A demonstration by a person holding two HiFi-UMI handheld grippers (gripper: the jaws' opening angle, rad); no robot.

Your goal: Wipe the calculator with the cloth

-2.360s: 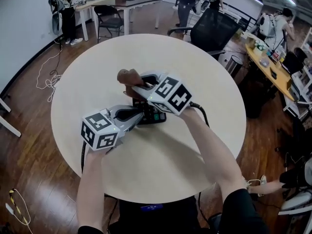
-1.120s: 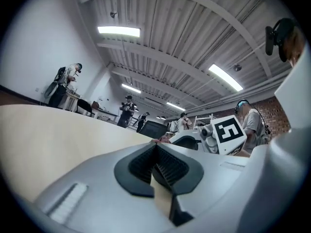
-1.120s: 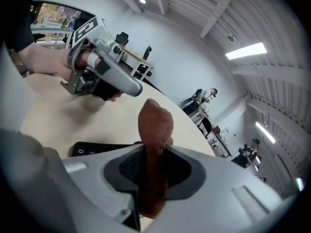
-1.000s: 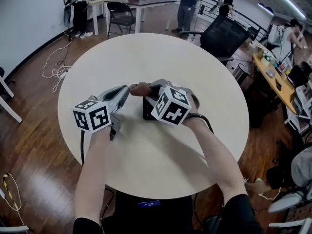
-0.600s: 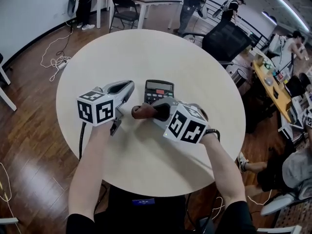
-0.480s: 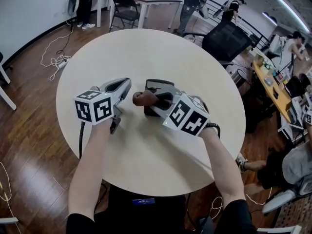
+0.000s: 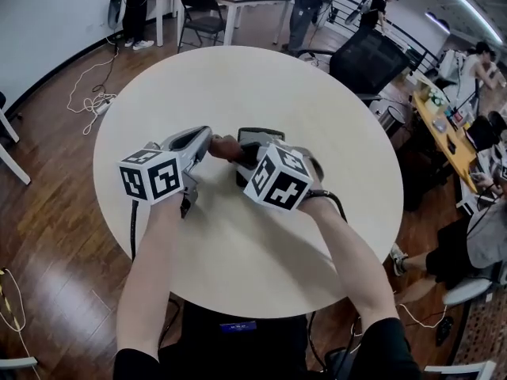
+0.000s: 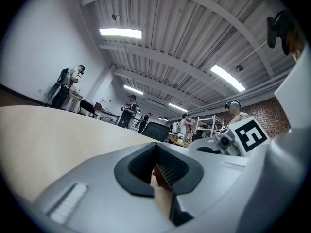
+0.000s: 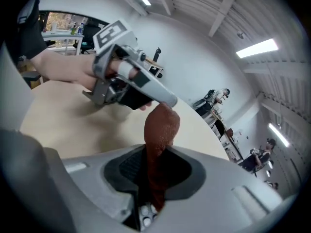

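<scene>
- Clenching the cloth (image 7: 223, 146), the right hand-held gripper (image 7: 238, 152) covers the calculator's (image 7: 259, 135) lower part at frame centre.
- Just left of it hovers the left hand-held gripper (image 7: 203, 138), clenched empty.

Grey-shelled left gripper (image 7: 204, 138), right gripper (image 7: 242, 153); black-white marker cubes (image 7: 150, 177); black cables (image 7: 132, 229); black sleeves (image 7: 384, 347).

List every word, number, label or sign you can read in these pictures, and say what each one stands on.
No text in these pictures can be read.
calculator: display and key labels are too small to read.
marker cubes: black-and-white square patterns only, no letters or digits.
cloth: plain, no print visible.
</scene>
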